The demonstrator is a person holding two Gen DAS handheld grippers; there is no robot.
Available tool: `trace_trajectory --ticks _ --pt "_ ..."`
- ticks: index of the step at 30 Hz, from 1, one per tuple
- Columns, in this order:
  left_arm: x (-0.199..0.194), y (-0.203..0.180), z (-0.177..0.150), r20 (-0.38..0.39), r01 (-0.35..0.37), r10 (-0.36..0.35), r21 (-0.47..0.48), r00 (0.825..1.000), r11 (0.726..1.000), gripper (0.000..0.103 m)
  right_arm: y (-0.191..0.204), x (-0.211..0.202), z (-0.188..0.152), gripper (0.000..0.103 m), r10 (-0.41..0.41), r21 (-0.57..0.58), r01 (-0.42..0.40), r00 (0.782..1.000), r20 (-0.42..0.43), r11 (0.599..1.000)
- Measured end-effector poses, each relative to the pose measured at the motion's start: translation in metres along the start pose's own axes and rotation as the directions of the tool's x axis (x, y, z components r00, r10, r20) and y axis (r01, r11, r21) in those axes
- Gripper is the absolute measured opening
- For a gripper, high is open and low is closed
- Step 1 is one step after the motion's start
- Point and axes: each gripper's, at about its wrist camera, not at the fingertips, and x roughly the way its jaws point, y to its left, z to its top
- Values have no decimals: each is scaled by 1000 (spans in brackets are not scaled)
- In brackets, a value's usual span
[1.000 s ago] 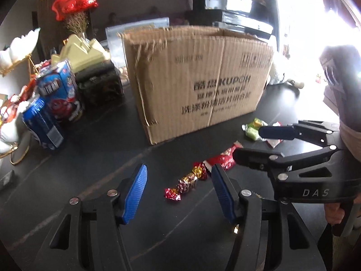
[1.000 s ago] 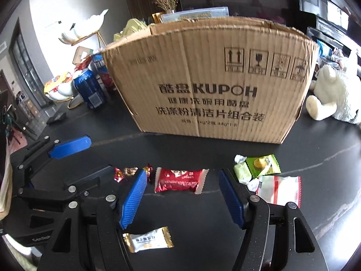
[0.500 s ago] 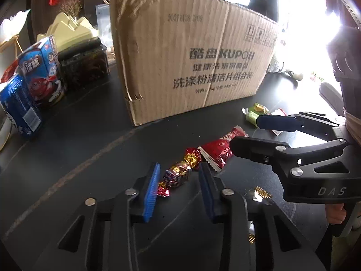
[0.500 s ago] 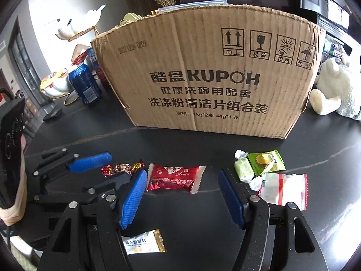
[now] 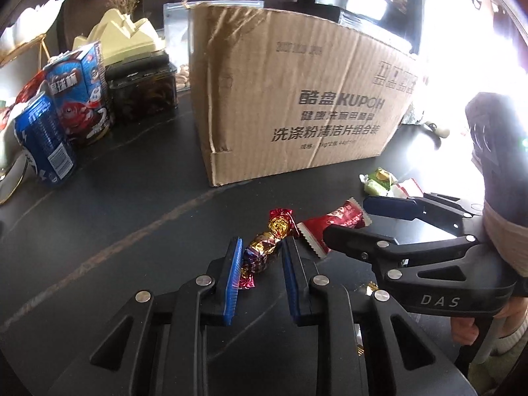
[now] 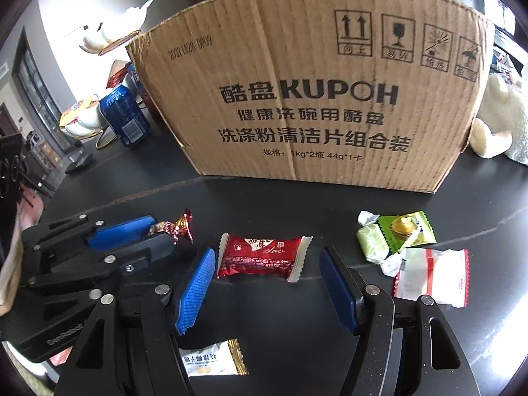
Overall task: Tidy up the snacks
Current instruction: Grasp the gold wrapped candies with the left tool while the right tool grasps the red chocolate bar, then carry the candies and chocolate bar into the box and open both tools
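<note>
My left gripper [image 5: 260,247] is shut on a foil-wrapped candy [image 5: 260,249] on the black table; a second foil candy [image 5: 280,222] lies just beyond it. In the right wrist view the left gripper [image 6: 158,234] shows at the left with foil candy [image 6: 176,226] sticking out. My right gripper [image 6: 267,260] is open, its pads on either side of a red snack packet [image 6: 262,257] lying flat. The packet also shows in the left wrist view [image 5: 333,221]. A large open cardboard box [image 6: 313,99] stands behind the snacks.
Green candies [image 6: 392,234] and a white-red packet [image 6: 432,274] lie to the right. A white-gold packet [image 6: 211,358] lies under my right gripper. A blue can [image 5: 46,145], a blue snack carton [image 5: 79,92] and a dark container [image 5: 142,89] stand at the left; a plush toy [image 6: 498,122] at the right.
My left gripper moved forward onto the foil candy and closed on it. My right gripper moved closer to the red packet and stayed open.
</note>
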Motion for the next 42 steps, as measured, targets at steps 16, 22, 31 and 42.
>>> trace_trajectory --ticks 16,22,31,42 --pt "0 9 3 4 -6 6 -49 1000 999 25 16 13 0 44 -26 -68 26 1000 7 997" --pt "-6 8 4 18 -13 14 -59 1000 998 25 13 8 2 44 -23 -46 24 1000 20 999" --pt "-38 -2 12 97 -41 49 -86 994 995 25 15 -31 13 44 -6 -56 13 993 117 998" --pt "-86 -24 38 194 -63 76 -75 978 995 25 19 -103 37 44 -19 -53 36 956 293 998"
